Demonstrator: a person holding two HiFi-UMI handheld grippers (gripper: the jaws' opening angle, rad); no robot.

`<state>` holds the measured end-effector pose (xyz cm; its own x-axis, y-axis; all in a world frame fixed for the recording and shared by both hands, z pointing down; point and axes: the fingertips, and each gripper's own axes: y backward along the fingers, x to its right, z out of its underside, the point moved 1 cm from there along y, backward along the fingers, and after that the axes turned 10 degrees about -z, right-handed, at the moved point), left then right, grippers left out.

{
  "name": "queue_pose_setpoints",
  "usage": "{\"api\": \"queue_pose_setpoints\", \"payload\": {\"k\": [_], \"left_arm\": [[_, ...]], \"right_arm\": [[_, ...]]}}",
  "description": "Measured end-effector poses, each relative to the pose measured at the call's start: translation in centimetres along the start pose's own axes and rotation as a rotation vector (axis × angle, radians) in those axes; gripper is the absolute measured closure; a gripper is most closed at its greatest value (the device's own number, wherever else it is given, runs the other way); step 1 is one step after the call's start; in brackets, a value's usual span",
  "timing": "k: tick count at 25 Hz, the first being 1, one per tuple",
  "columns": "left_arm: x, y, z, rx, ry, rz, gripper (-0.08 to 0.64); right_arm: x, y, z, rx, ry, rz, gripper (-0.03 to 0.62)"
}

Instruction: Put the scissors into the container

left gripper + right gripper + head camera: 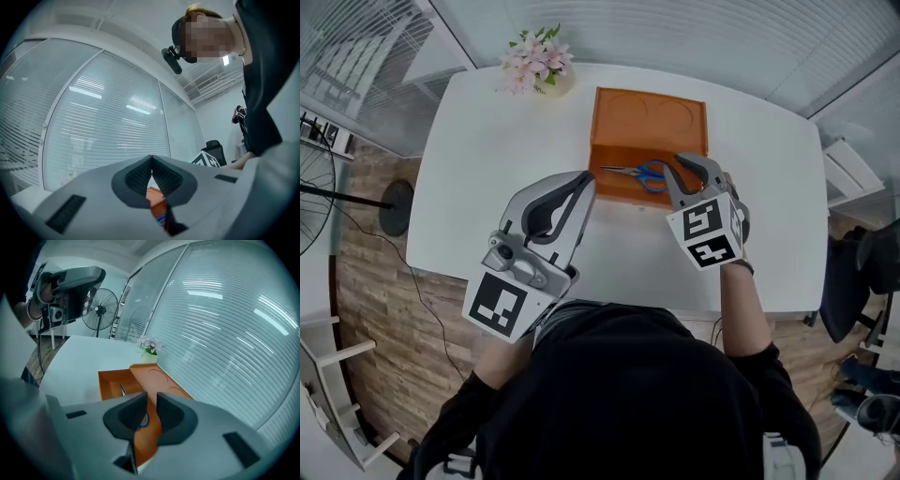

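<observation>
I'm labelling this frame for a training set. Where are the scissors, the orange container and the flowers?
scissors (633, 172), head view, where the blades meet the blue handles.
orange container (611, 188), head view, bare floor of its tray.
flowers (537, 58), head view, the pink blossoms.

1. We see a white worktop (469, 169) that is smooth and matt.
2. The orange container (649, 117) looks to us like matt plastic with smooth walls.
3. The scissors (639, 172) have bare metal blades and blue plastic handles.
4. The left gripper (584, 180) and right gripper (684, 161) have smooth grey plastic shells, and their pads (124, 414) are dark, ribbed and rubbery.
5. The floor (370, 291) shows us wood-grain planks.
</observation>
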<state>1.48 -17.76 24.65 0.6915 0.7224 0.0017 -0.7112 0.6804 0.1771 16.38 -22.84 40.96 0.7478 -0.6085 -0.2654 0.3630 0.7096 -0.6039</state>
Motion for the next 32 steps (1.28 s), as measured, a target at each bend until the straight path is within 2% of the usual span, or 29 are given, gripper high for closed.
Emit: {"api": "queue_pose_setpoints", "payload": {"k": [11, 23, 32], "left_arm": [[0.2, -0.4, -0.5, 0.004, 0.009, 0.066, 0.546], [-0.3, -0.3, -0.7, 0.011, 0.021, 0.127, 0.546], [-0.8, 0.5, -0.6, 0.013, 0.029, 0.156, 0.546]], "right_arm": [[-0.3, 4.4, -3.7, 0.135, -0.046, 0.088, 0.543], [-0.5, 7.6, -6.2, 0.282, -0.144, 0.192, 0.578], [-1.6, 9.8, -8.1, 0.418, -0.223, 0.226, 0.584]]}}
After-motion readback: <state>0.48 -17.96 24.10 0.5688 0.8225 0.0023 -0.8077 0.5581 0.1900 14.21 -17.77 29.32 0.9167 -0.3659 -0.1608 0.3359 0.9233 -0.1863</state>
